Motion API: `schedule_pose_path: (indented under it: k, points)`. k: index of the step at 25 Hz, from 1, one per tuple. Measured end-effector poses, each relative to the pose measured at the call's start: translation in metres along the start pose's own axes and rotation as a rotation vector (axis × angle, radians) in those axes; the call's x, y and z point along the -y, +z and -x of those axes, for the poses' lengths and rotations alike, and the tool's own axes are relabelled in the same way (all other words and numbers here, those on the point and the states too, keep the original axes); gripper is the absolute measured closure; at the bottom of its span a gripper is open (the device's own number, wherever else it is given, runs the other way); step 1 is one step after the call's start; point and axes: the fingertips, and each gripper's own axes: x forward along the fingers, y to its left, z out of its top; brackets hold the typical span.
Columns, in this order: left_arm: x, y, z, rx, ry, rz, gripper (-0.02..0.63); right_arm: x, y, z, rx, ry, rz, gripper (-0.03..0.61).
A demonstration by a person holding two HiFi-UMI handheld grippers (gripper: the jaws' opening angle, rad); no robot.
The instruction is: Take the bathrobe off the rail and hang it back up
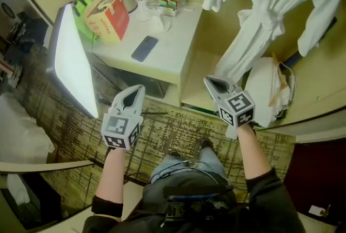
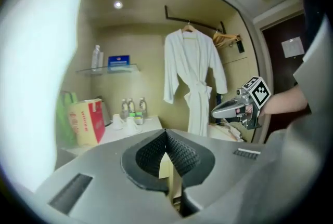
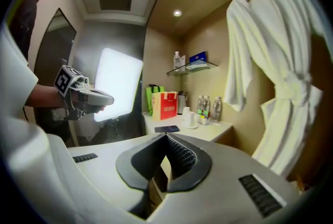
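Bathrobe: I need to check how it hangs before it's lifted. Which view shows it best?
The left gripper view: almost the whole bathrobe shows, on its hanger under the rail. The right gripper view is closer but crops its right side. The head view shows it from above, its top and hanger cut off.

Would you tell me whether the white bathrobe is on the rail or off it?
On it: the white bathrobe hangs from a wooden hanger hooked over the dark rail.
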Motion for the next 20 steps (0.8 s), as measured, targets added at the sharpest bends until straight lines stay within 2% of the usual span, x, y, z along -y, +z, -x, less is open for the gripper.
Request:
schedule_pose_path:
  k: [5,9,13,20]
  points:
    - [0.067,0.014,-0.069,0.003,-0.203,-0.019,0.611,0.062,-0.022,0.091,-0.009,-0.252,-0.113,0.561]
    - [0.114,0.025,-0.1,0.001,-0.285,-0.046,0.611,0.109,-0.057,0.15,-0.011,-0.388,-0.172,0.561]
    - [0.151,0.029,-0.117,-0.017,-0.34,-0.055,0.611,0.138,-0.083,0.179,-0.014,-0.436,-0.198,0.561]
    - [0.173,0.038,-0.143,-0.033,-0.341,-0.06,0.611,0.161,-0.1,0.186,-0.034,-0.437,-0.243,0.561]
